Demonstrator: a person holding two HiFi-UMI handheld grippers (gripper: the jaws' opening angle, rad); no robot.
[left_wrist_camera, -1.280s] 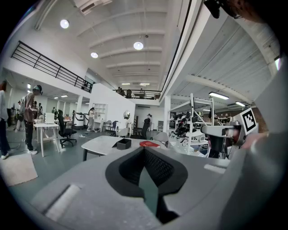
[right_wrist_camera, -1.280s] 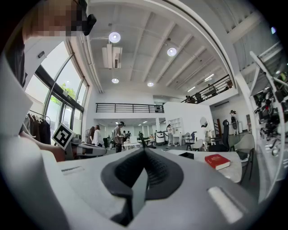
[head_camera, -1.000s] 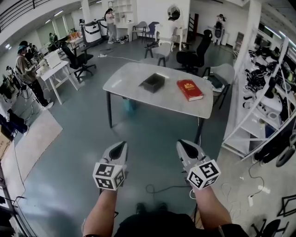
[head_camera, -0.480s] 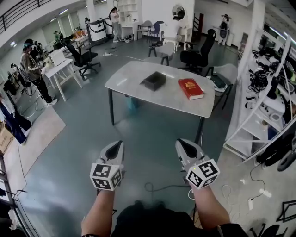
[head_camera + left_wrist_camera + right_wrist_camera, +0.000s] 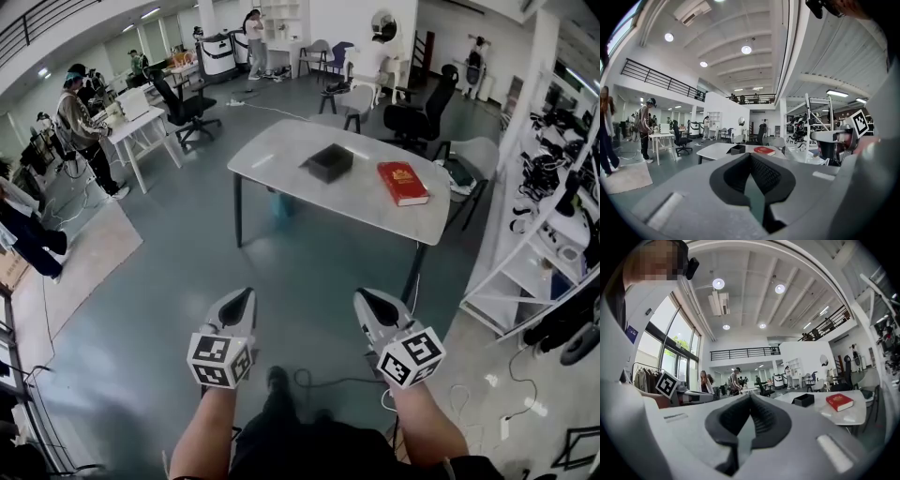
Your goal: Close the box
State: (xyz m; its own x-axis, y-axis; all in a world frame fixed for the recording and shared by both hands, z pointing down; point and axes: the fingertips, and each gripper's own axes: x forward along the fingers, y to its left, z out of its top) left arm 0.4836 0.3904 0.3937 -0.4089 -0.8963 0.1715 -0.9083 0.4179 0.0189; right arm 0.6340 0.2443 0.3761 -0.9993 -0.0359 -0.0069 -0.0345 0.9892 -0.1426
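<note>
Jaws pressed together and empty, the left gripper (image 5: pixel 240 302) and right gripper (image 5: pixel 371 302) are hovering well apart from the small black open box (image 5: pixel 330 162) on the white desk (image 5: pixel 272 152), risking shoving it on arrival.

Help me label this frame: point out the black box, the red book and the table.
black box (image 5: pixel 330 162): head view, middle of the box.
red book (image 5: pixel 402 183): head view, front cover.
table (image 5: pixel 279 157): head view, bare top left of the box.
</note>
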